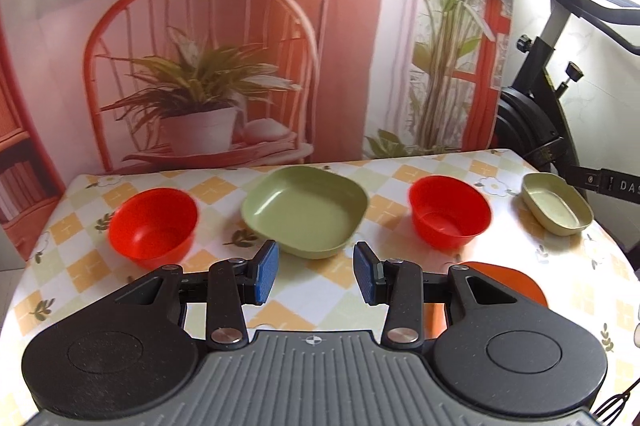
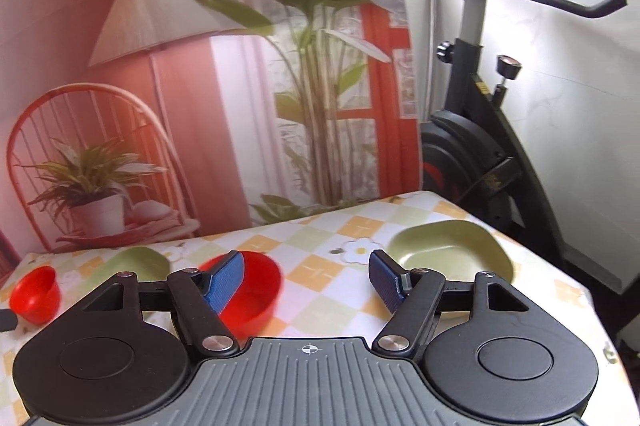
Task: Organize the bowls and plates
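Left gripper [image 1: 315,273] is hovering over the table's [image 1: 100,266] near edge w/ jaws spread wide, gripping nothing. Right gripper [image 2: 307,280] is likewise gaping wide, empty. Four dishes are sitting in a row across the far half of the checkered cloth, all apart: left red bowl [image 1: 153,227], big green plate [image 1: 305,209] at centre, right red bowl [image 1: 450,211], small green dish [image 1: 557,203] far right nr the edge. Orange item [image 1: 512,282] is peeking out behind the left gripper's right side. Exercise bike [image 2: 476,154] is standing beyond the table, right.
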